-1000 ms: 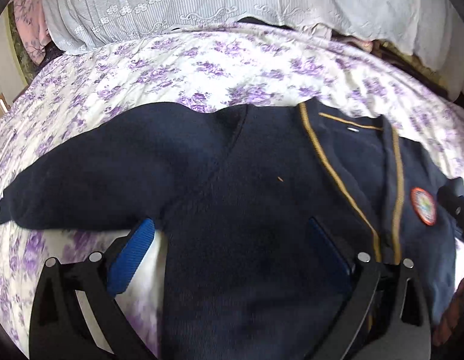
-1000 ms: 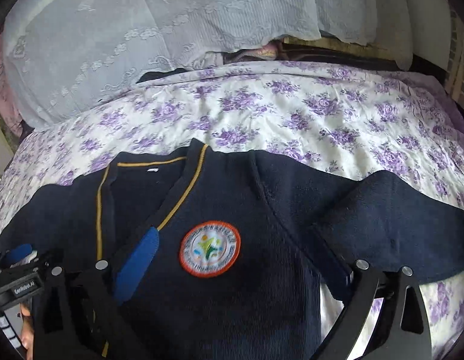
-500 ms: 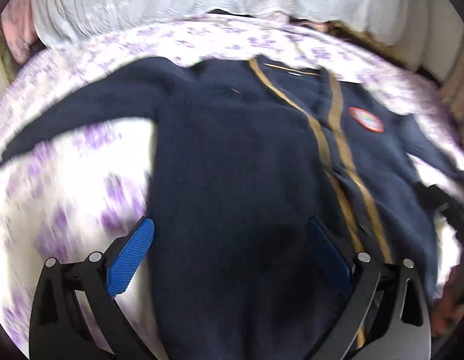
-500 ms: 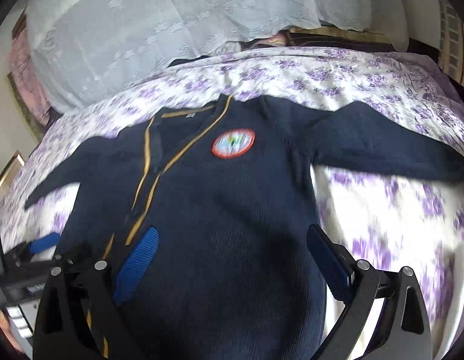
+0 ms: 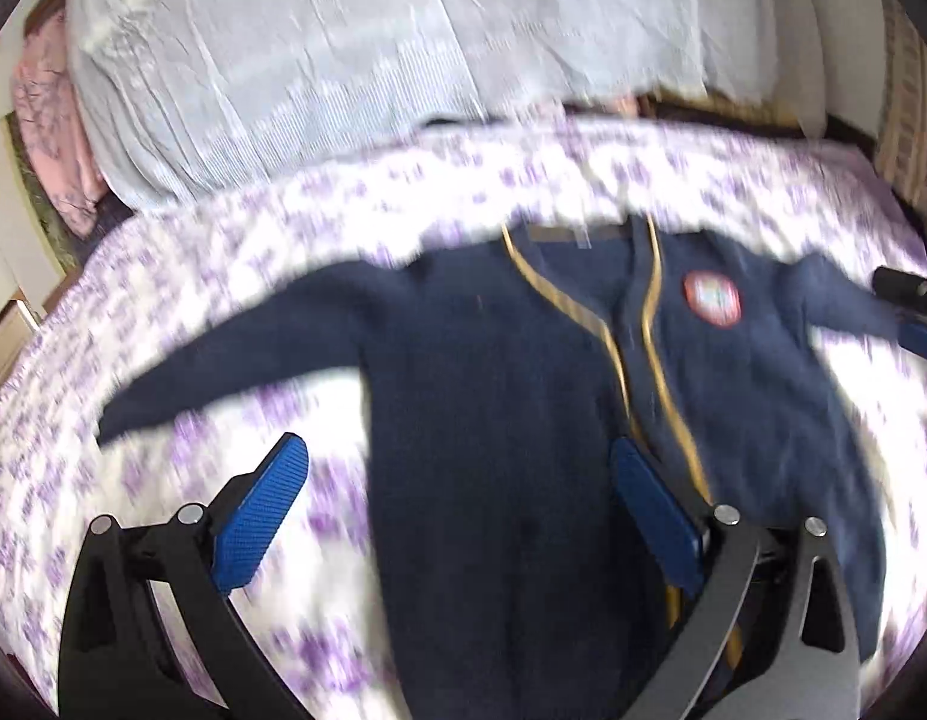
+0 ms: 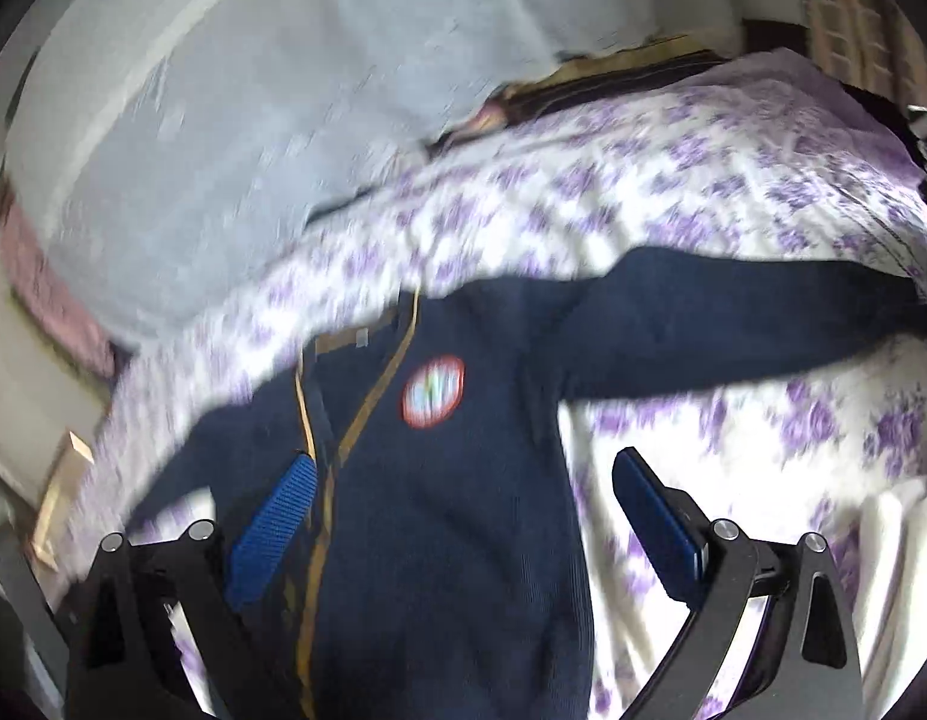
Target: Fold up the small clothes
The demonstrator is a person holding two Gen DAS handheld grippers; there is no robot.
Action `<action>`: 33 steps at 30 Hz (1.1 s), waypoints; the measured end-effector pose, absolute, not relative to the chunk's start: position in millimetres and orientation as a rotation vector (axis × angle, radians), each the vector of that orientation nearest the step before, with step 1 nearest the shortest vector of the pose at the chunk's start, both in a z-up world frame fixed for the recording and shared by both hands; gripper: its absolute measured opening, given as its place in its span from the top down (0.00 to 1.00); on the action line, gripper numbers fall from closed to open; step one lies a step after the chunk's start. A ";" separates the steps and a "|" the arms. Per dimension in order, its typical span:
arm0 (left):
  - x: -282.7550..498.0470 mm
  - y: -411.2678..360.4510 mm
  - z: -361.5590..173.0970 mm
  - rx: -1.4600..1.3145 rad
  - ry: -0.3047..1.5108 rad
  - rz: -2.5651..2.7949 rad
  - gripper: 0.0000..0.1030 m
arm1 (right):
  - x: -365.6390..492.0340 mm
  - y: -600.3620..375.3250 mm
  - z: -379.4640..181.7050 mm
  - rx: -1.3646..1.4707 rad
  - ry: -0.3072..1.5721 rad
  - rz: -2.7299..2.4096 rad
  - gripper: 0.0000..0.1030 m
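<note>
A small navy cardigan point(image 5: 499, 420) with yellow trim and a round red-rimmed badge point(image 5: 711, 299) lies flat, front up, on the floral bedspread point(image 5: 235, 240), sleeves spread to both sides. It also shows in the right wrist view point(image 6: 463, 510), with its badge point(image 6: 433, 391). My left gripper point(image 5: 457, 480) is open and empty above the cardigan's lower left part. My right gripper point(image 6: 463, 492) is open and empty above the lower right part. Both views are blurred by motion.
White lace-covered pillows point(image 5: 343, 60) lie along the head of the bed. Pink fabric point(image 5: 49, 120) hangs at the far left. The other gripper's tip point(image 5: 907, 300) shows at the right edge of the left wrist view.
Both grippers have pulled back and risen from close over the cardigan's chest. The whole cardigan with both sleeves now shows. Both stay open.
</note>
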State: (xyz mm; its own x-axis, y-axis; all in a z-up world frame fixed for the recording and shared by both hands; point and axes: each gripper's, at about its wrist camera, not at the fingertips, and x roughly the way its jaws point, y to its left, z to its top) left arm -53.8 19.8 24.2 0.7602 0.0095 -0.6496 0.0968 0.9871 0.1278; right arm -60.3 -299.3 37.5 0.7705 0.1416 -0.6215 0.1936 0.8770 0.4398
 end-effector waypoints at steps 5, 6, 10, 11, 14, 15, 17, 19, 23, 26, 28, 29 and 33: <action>-22.2 26.1 52.1 0.025 0.614 -0.018 0.04 | -31.4 -335.5 47.2 0.583 0.642 -0.143 0.03; -14.6 28.9 52.2 -0.011 0.606 -0.011 0.04 | -28.6 -343.3 39.7 0.580 0.642 -0.178 0.03; 15.4 36.4 26.6 -0.106 0.638 -0.028 0.04 | -37.1 -382.8 -18.8 0.685 0.656 -0.270 0.03; 22.0 38.4 9.6 -0.123 0.655 -0.040 0.04 | -38.5 -392.6 -35.1 0.733 0.683 -0.296 0.06; 41.2 32.8 -36.6 -0.109 0.818 -0.021 0.05 | -41.0 -411.8 -40.2 0.848 0.643 -0.278 0.07; 47.6 30.0 -42.6 -0.115 0.869 -0.059 0.05 | -41.4 -410.0 -34.5 0.825 0.622 -0.279 0.07; 47.4 25.8 -41.6 -0.106 0.858 -0.074 0.05 | -38.2 -407.3 -35.8 0.816 0.639 -0.272 0.07; 43.4 19.5 -39.1 -0.051 0.825 -0.043 0.04 | -34.4 -410.3 -47.8 0.870 0.676 -0.252 0.08; 43.3 8.1 -44.5 0.035 0.823 -0.021 0.04 | -42.2 -418.7 -47.0 0.911 0.632 -0.277 0.09; 44.8 7.3 -48.0 0.043 0.848 -0.014 0.04 | -52.3 -434.2 -53.3 0.973 0.585 -0.333 0.13; 48.5 11.1 -51.8 0.019 0.876 -0.024 0.04 | -56.9 -443.8 -53.0 0.993 0.550 -0.393 0.15; 49.0 13.1 -53.3 0.007 0.884 -0.029 0.04 | -58.0 -447.7 -52.6 0.999 0.538 -0.431 0.15; 48.7 11.4 -57.2 0.009 0.887 -0.038 0.04 | -52.5 -456.2 -50.6 1.121 0.546 -0.542 0.13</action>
